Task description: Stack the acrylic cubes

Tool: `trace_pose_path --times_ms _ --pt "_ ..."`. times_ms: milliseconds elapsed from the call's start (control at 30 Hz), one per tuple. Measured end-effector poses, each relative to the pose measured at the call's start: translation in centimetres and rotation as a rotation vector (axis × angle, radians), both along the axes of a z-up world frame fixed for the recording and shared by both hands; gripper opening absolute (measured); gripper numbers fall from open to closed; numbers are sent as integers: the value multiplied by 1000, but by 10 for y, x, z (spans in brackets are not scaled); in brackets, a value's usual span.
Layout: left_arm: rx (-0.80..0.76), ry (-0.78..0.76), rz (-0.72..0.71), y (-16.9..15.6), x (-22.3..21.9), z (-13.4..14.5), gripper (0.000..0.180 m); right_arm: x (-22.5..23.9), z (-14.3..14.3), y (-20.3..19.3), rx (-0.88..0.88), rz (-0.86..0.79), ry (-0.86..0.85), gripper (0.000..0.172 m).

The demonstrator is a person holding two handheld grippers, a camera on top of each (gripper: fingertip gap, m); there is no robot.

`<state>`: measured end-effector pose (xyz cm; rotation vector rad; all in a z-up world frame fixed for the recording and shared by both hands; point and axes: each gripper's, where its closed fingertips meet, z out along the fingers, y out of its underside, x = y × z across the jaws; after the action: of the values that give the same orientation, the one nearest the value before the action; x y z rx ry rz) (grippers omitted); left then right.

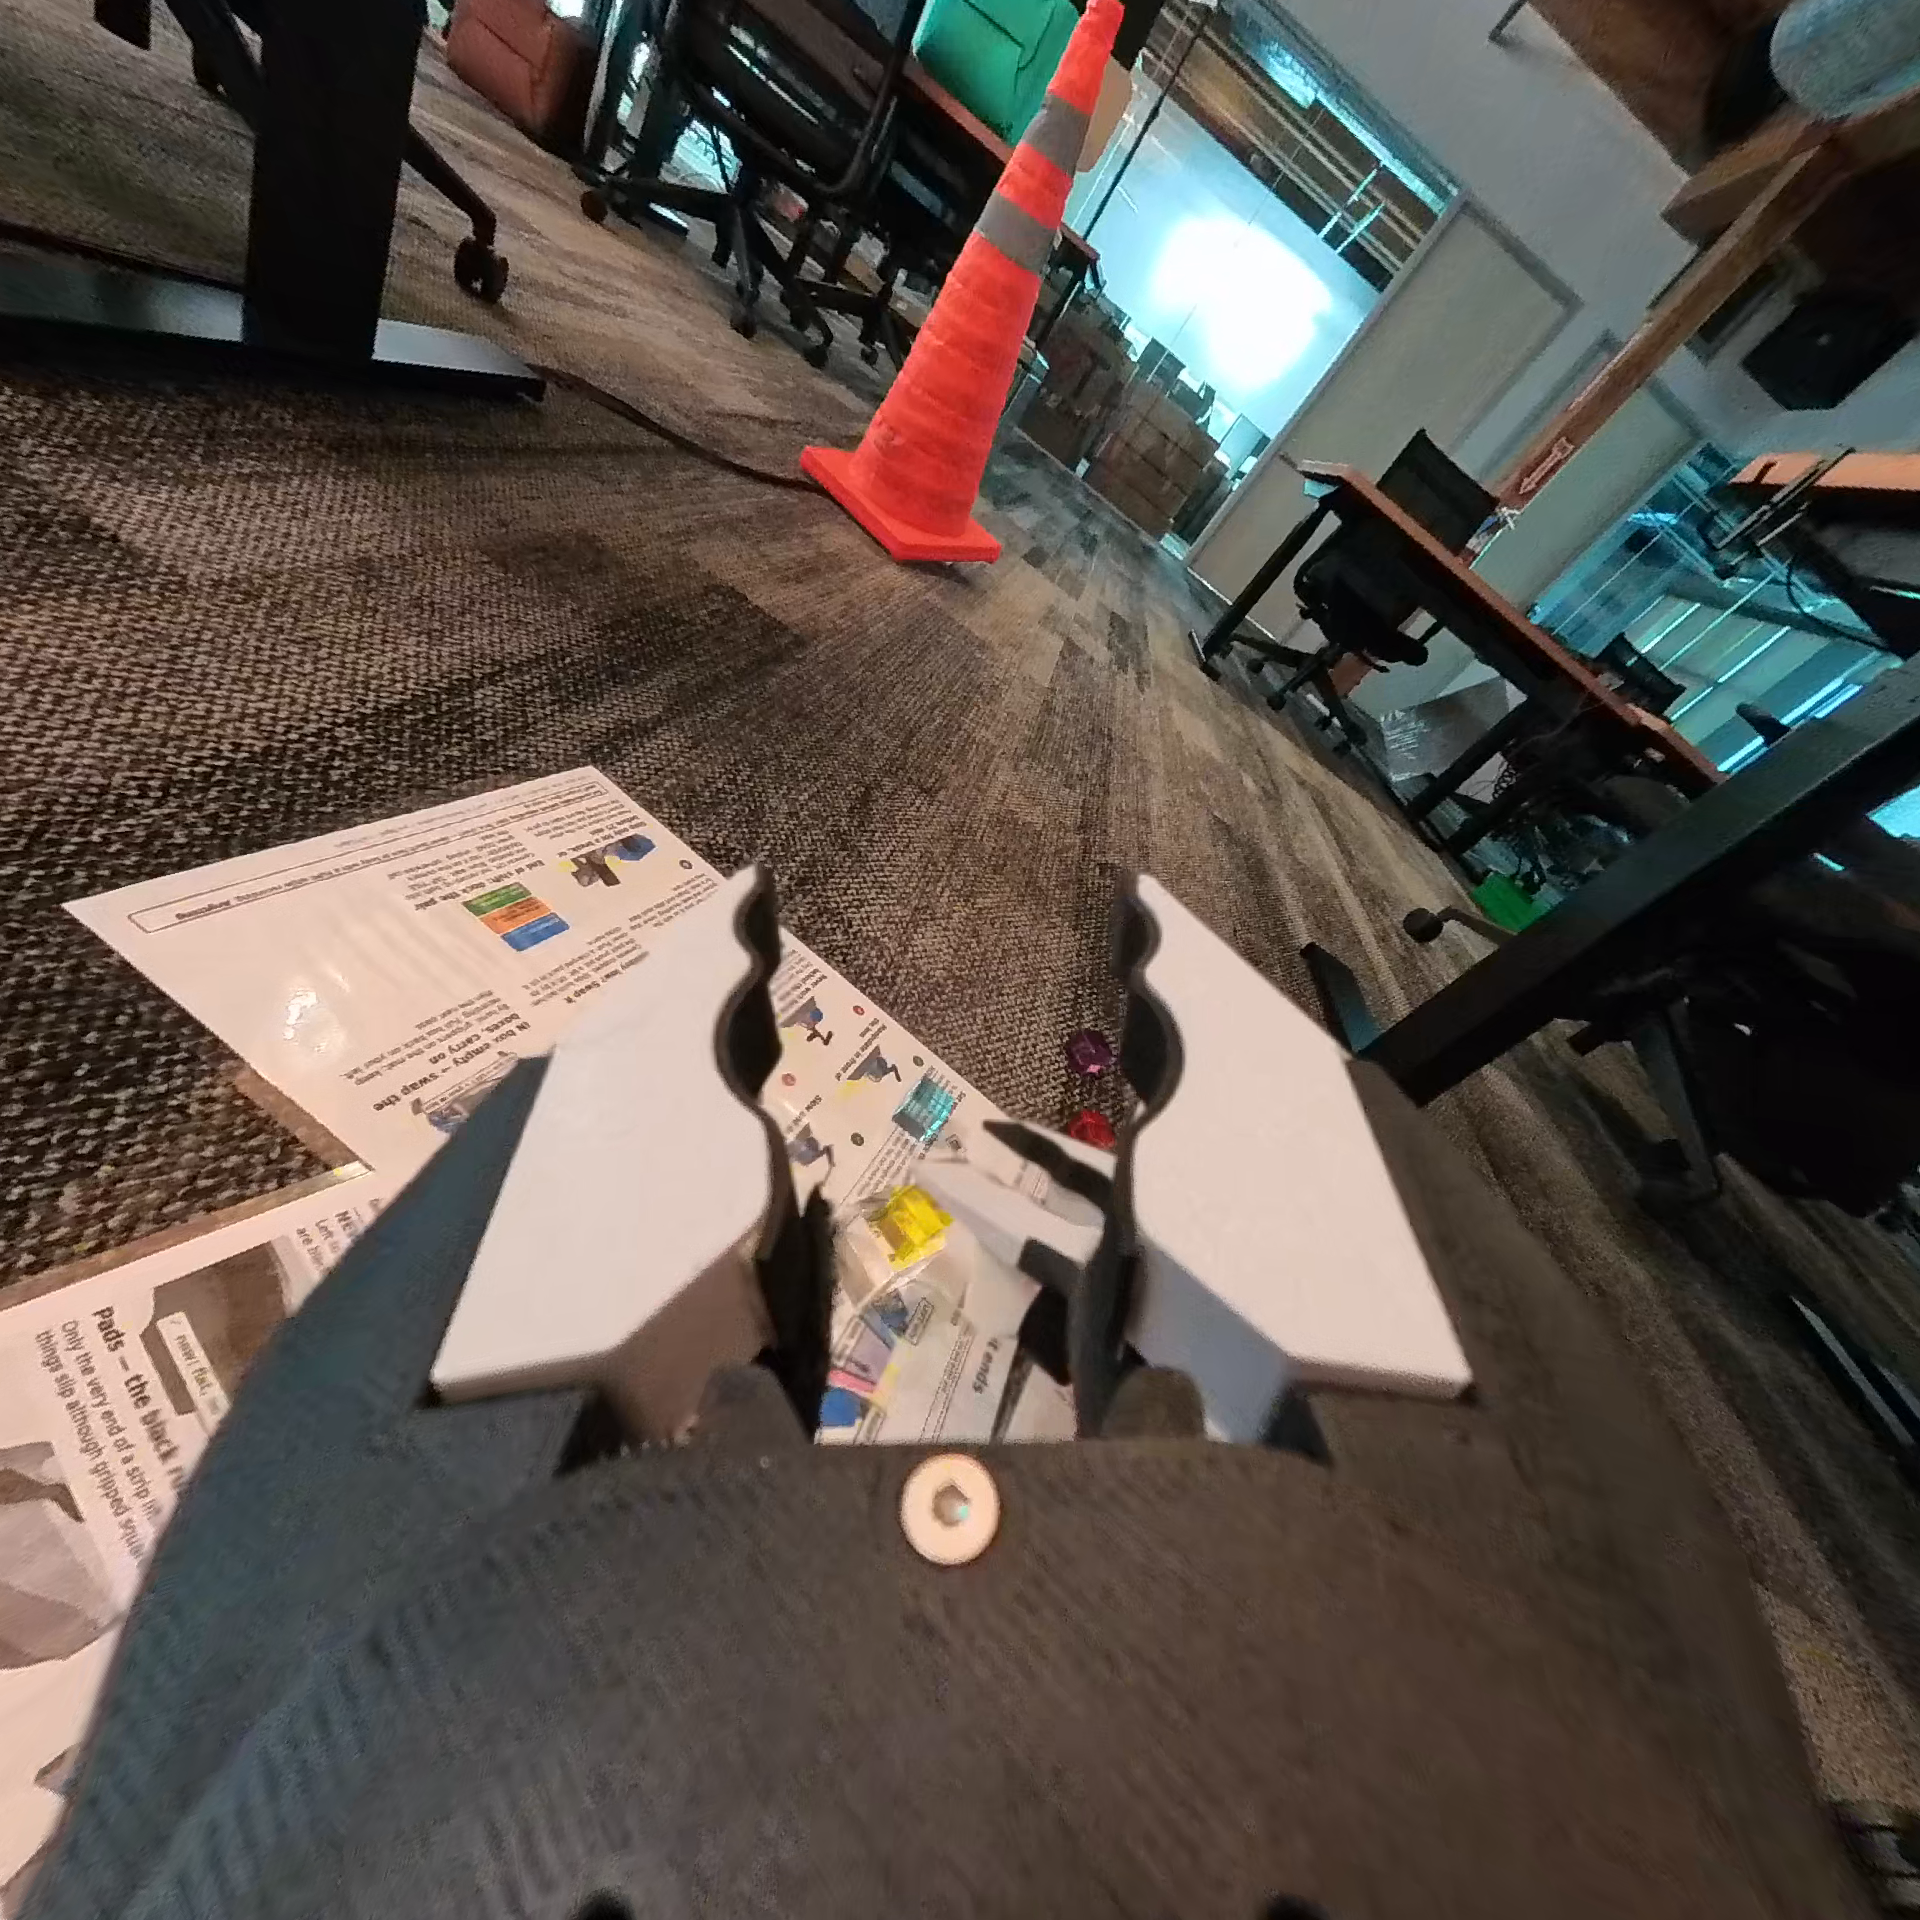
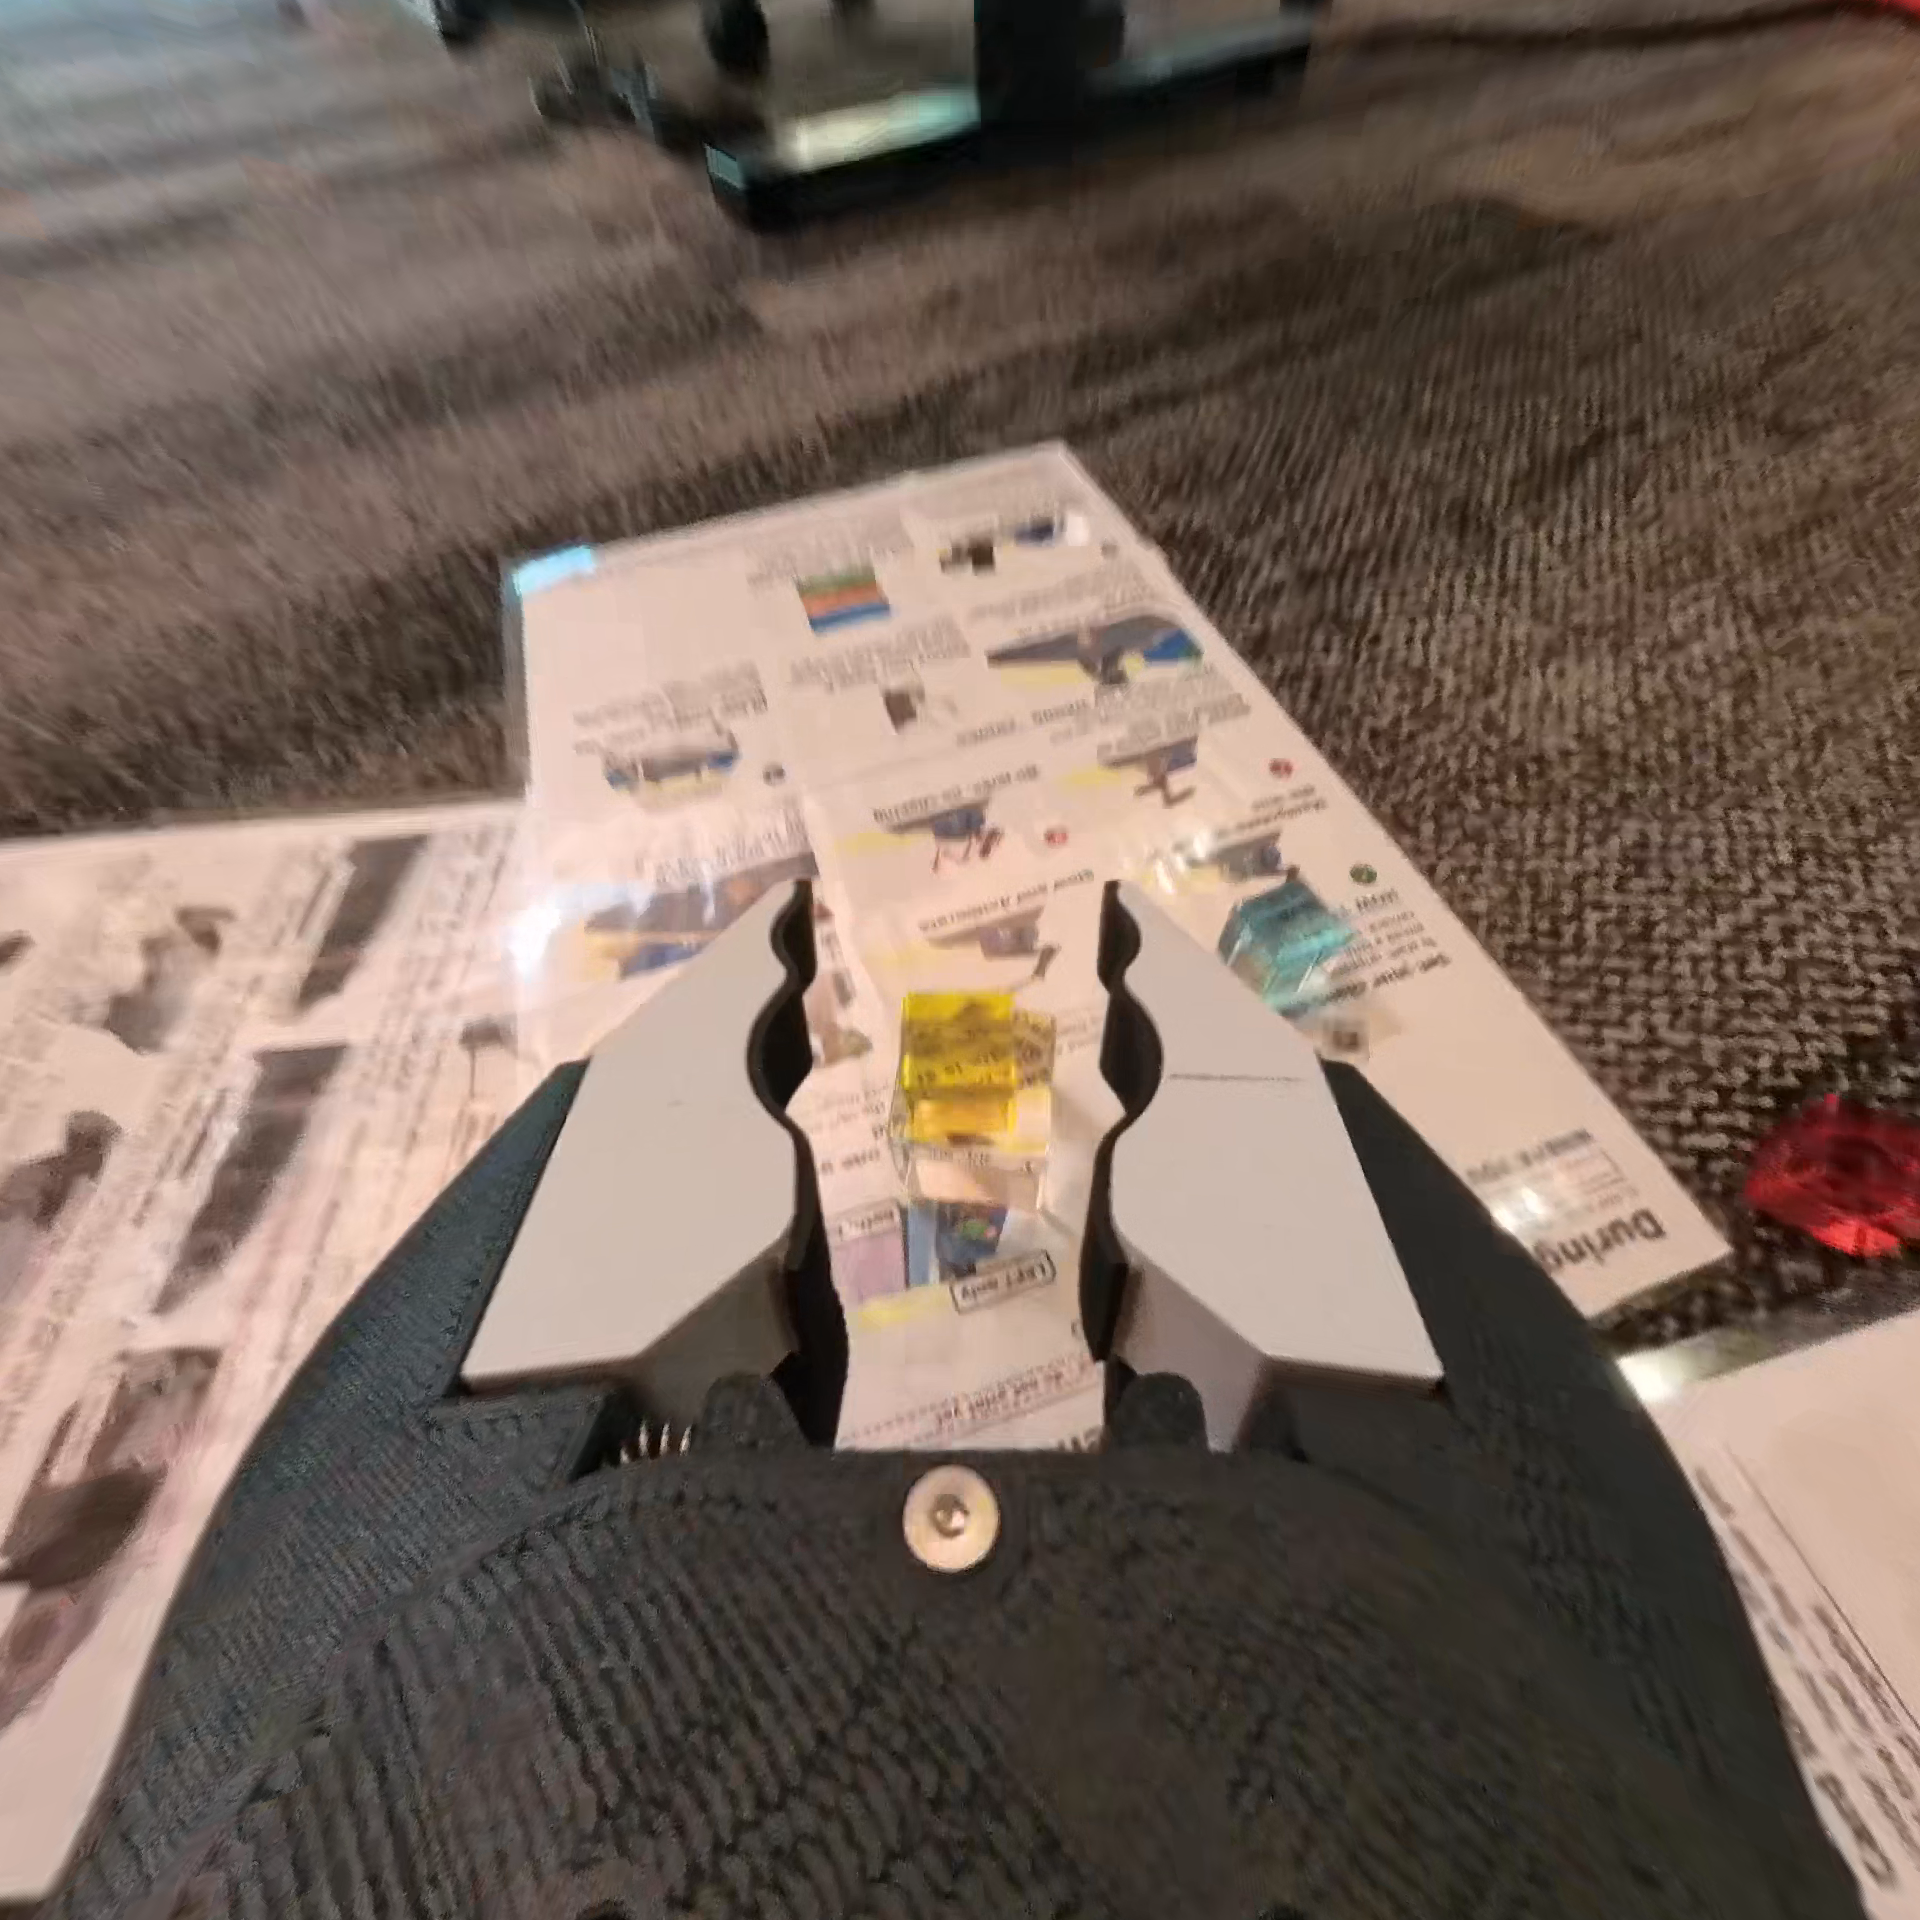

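Observation:
My right gripper (image 2: 956, 899) is open over a laminated printed sheet (image 2: 1039, 644) on the carpet. A clear yellow cube (image 2: 971, 1070) stands between its fingers, seemingly on top of a clear block, with a gap to the pad on each side. A clear teal cube (image 2: 1283, 940) lies on the sheet just right of the right finger. My left gripper (image 1: 951, 883) is open and empty, held low over the carpet. Between its fingers I see the right gripper (image 1: 1039, 1205) and the yellow cube (image 1: 909, 1226).
A small purple piece (image 1: 1088, 1055) and a red piece (image 1: 1091, 1127) lie on the carpet beside the sheet. A second printed sheet (image 2: 208, 1039) lies to the left. An orange traffic cone (image 1: 966, 343), black desk legs (image 1: 1621, 925) and office chairs stand farther off.

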<state>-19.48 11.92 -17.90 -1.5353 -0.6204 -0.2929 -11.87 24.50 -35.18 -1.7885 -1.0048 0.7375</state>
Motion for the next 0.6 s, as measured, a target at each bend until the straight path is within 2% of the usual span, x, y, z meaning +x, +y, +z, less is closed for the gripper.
trace_pose_path --times_ms 133,233,300,400,500,600 --pt "-4 -1 -6 0 1 -1 64 20 36 26 102 -107 126 47" --pt "-9 -17 -26 2 4 -3 62 37 42 47 149 -181 118 42" --pt "-23 -23 -49 4 7 -7 59 45 30 61 116 -218 77 39" --pt "-50 -22 -83 8 13 -12 55 44 -7 71 -25 -196 3 37" --pt "-61 -22 -103 11 16 -14 54 37 -43 76 -172 -129 -69 42" --pt "-65 -36 -117 14 17 -18 54 29 -63 84 -212 -71 -110 49"
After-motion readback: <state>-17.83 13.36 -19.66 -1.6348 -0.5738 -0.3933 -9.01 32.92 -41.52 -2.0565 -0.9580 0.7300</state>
